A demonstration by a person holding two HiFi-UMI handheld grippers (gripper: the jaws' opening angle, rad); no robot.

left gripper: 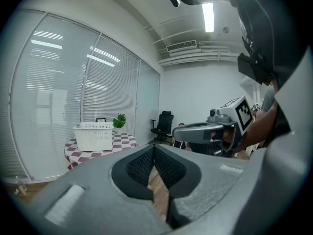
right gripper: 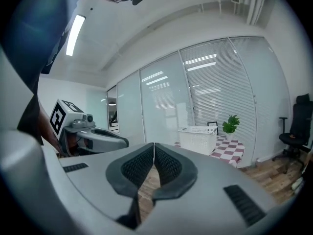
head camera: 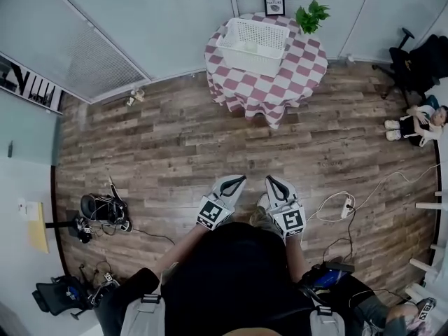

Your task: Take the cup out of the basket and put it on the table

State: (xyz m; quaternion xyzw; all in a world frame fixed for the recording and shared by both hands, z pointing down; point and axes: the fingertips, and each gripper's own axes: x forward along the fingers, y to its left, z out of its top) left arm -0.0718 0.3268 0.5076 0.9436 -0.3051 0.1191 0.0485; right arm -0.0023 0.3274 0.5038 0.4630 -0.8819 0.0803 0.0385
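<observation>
The person's dark-clad torso (head camera: 231, 278) is filling the bottom of the head view, and both forearms are reaching forward from it, each hand holding a gripper out over the wooden floor (head camera: 175, 145). The left gripper (head camera: 239, 179) is keeping its jaws pressed together, the ribbed black pads meeting along a thin seam with nothing caught between them; only floorboards are showing through the small gap below the pads. The right gripper (head camera: 270, 180) is doing the same, its pads closed on each other and holding nothing. The two tools are sitting side by side, close but not touching, their marker cubes facing up and their tips pointing towards the far side of the room. There a round table (head camera: 280, 86) draped in a red-and-white checked cloth is standing against the glass wall with its lowered blinds, well apart from both grippers. A white lattice basket (head camera: 245, 63) is resting on the cloth, towards the left of the tabletop. The cup is not showing in any view, and the basket's walls are making it impossible to tell whether it is lying inside. A small potted plant (head camera: 311, 16) and a framed picture (head camera: 274, 4) are standing just behind the basket on the same table. A black office chair (head camera: 413, 65) is standing off to the right, near another person sitting by the wall, and a white power strip (head camera: 346, 206) with trailing cables is lying on the floor beside the right gripper.
</observation>
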